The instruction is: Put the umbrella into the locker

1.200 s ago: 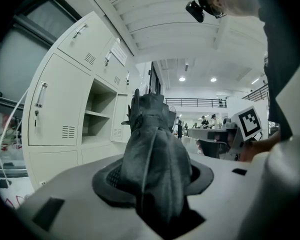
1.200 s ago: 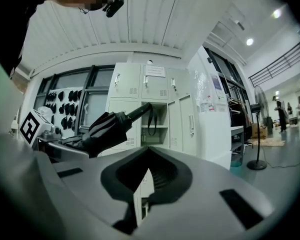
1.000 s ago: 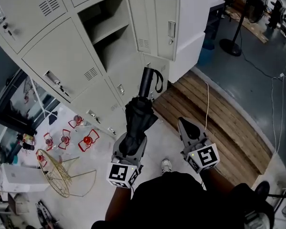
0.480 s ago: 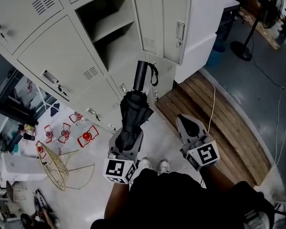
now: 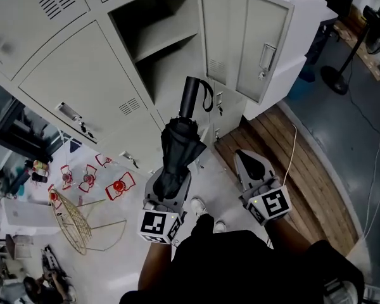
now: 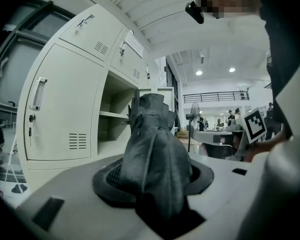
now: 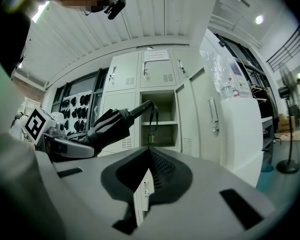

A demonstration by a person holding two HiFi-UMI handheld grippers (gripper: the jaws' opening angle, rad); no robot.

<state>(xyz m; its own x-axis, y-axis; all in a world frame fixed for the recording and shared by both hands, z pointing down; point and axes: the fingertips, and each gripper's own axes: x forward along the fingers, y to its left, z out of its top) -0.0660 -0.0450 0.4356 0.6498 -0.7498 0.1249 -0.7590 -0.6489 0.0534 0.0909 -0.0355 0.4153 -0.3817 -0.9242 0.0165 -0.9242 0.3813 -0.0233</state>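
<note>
Far to the left of the left gripper [image 5: 170,185], a gold wire frame [image 5: 69,223] lies on the pale floor, with a few small red stands [image 5: 117,185] between it and the gripper. The left gripper's jaws are clamped on the folded black umbrella [image 5: 179,147] at its fabric end. The umbrella runs straight on past the jaw tips, so its black handle [image 5: 190,97] and wrist strap [image 5: 208,98] lead the way. Just ahead of the handle is the open locker [image 5: 145,75], a grey compartment with one shelf [image 5: 164,43] across its upper part. The umbrella is outside this compartment, its handle short of the opening. Closed locker doors lie ahead and to the left of this gripper. The open locker door [image 5: 247,43] hangs swung out ahead of the right gripper [image 5: 246,162]. This gripper is beside the left one, apart from it and pointing much the same way. Its jaws are pressed together with nothing between them. To its right a wooden pallet [image 5: 304,182] lies on the floor, and far ahead to the right stands a fan base [image 5: 342,75].
</note>
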